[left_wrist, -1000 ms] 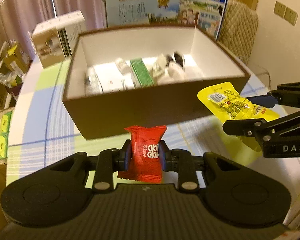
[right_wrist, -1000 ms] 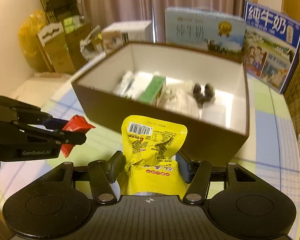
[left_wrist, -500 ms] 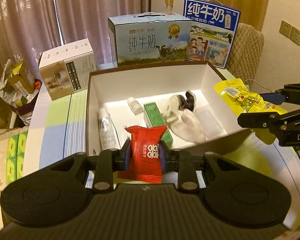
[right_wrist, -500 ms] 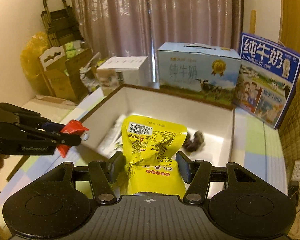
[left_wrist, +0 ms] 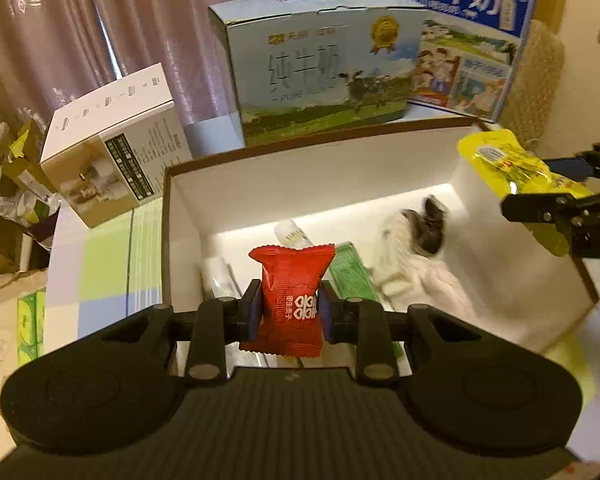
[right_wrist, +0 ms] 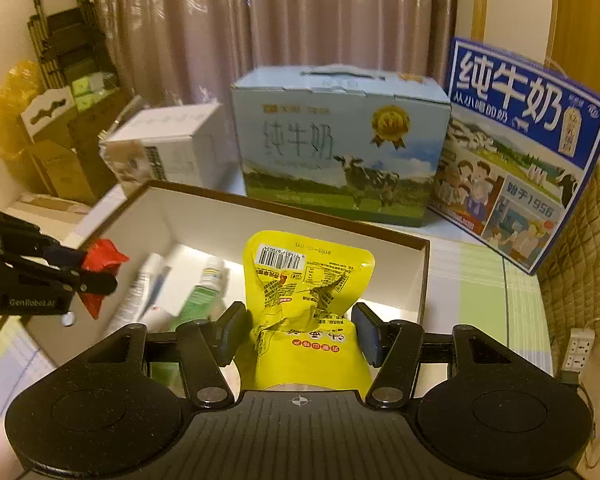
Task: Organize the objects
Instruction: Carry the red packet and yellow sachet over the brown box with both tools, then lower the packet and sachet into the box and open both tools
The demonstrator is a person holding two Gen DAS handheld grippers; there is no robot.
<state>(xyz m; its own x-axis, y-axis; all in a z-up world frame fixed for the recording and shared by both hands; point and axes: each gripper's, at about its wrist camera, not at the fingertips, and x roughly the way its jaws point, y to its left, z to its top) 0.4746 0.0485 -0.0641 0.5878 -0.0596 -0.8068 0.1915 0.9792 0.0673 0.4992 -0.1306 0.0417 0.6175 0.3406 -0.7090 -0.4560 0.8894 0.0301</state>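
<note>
Presently: left gripper (left_wrist: 287, 311) clamps red packet (left_wrist: 291, 300), right gripper (right_wrist: 298, 330) clamps yellow pouch (right_wrist: 306, 308), both above brown box (left_wrist: 300, 140); release low, onto bare floor.

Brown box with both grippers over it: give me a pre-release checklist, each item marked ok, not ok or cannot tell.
1. Left gripper shut on the red packet: ok.
2. Right gripper shut on the yellow pouch: ok.
3. Red packet above the open brown box, not the tablecloth: ok.
4. Yellow pouch above the box interior: ok in the right wrist view; it sits near the right wall in the left wrist view.
5. Bare floor under each item: cannot tell; the green carton, a bottle and white cloth lie inside.
6. The two grippers apart from each other: ok.
</note>
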